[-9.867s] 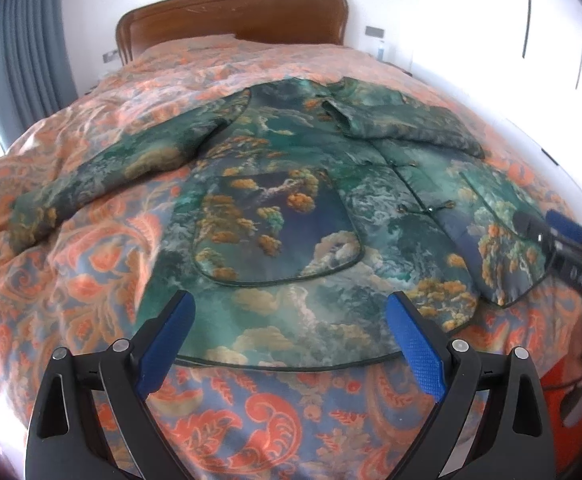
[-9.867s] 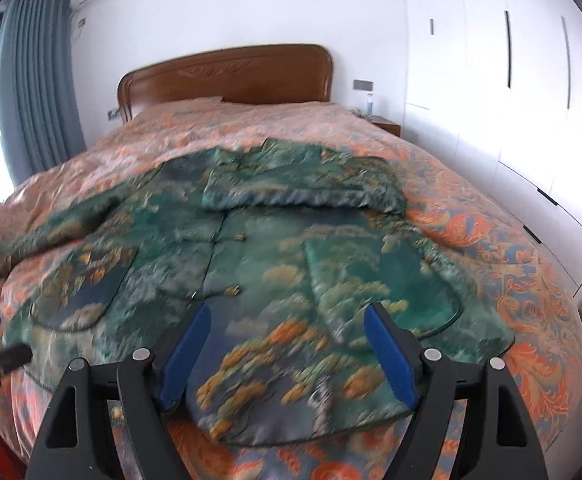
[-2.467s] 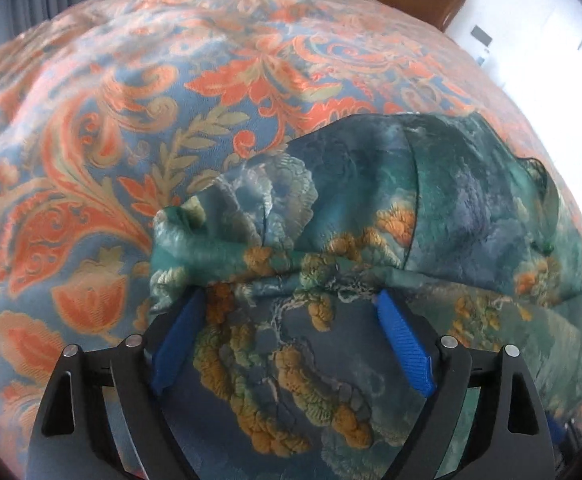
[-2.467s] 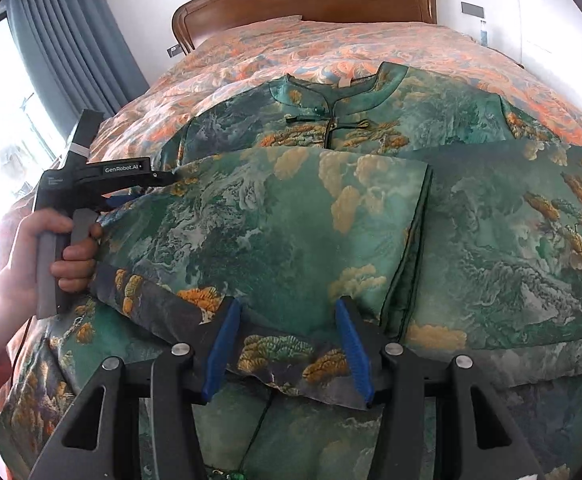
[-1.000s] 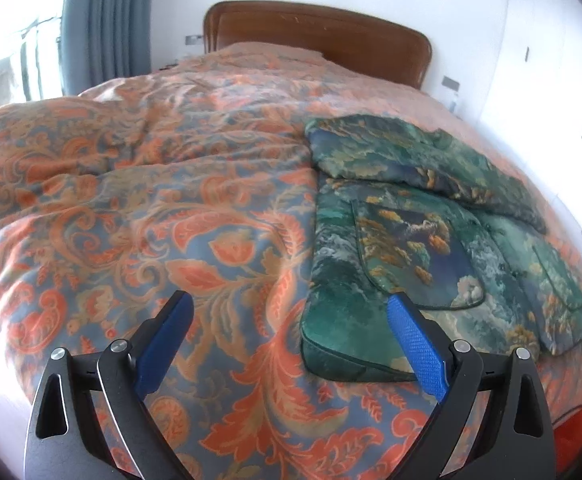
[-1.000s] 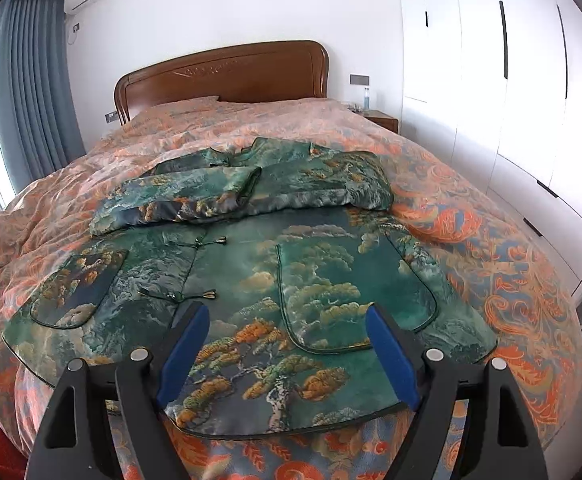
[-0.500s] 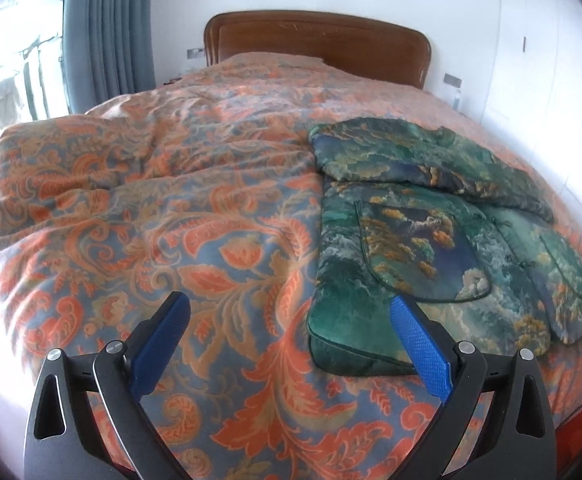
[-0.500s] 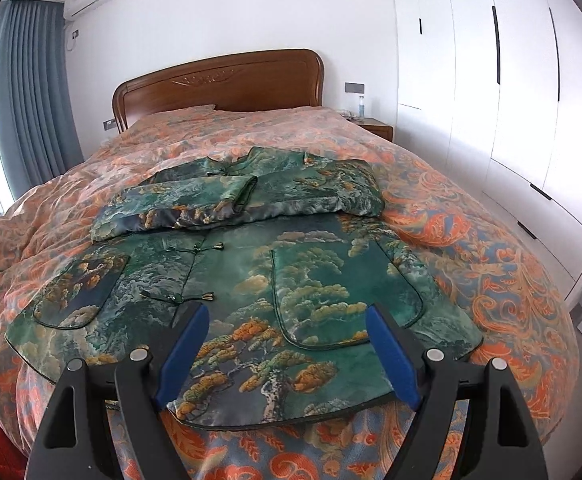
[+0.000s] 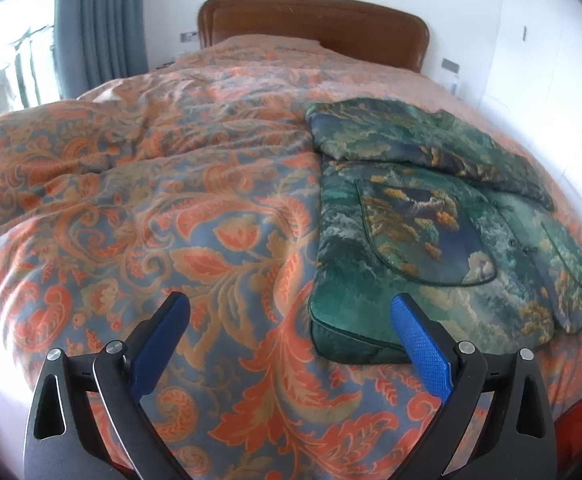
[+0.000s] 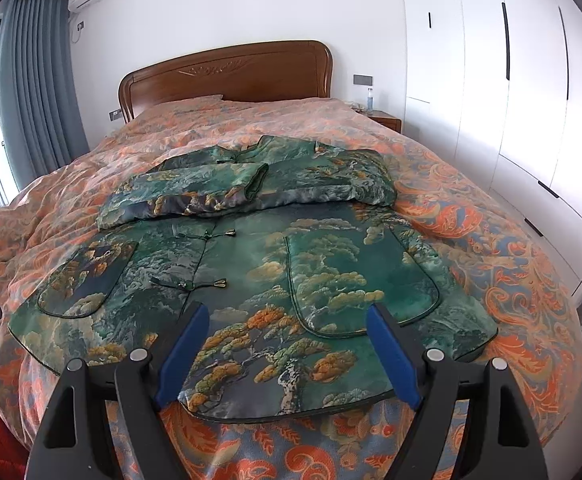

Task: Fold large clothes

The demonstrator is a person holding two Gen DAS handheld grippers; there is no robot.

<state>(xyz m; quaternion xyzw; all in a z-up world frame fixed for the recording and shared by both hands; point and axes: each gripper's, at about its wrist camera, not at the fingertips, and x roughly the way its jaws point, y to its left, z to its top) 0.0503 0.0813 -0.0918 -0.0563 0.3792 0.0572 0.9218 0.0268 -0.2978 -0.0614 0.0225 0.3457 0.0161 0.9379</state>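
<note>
Jacket [image 10: 251, 280], green with trees and clouds on it, is lying flat on the bed cover [image 10: 491, 248], front side up. Both sleeves [image 10: 195, 192] are lying folded across its chest, and two little knot buttons [image 10: 207, 236] are showing down the middle. The right gripper [image 10: 287, 352] is hanging over the bottom edge of the jacket with its blue fingers wide apart, holding nothing. The left gripper [image 9: 291, 344] is hanging over the orange cover just beside the jacket, fingers spread wide too, holding nothing. A brown headboard [image 10: 227, 76] is standing behind.
</note>
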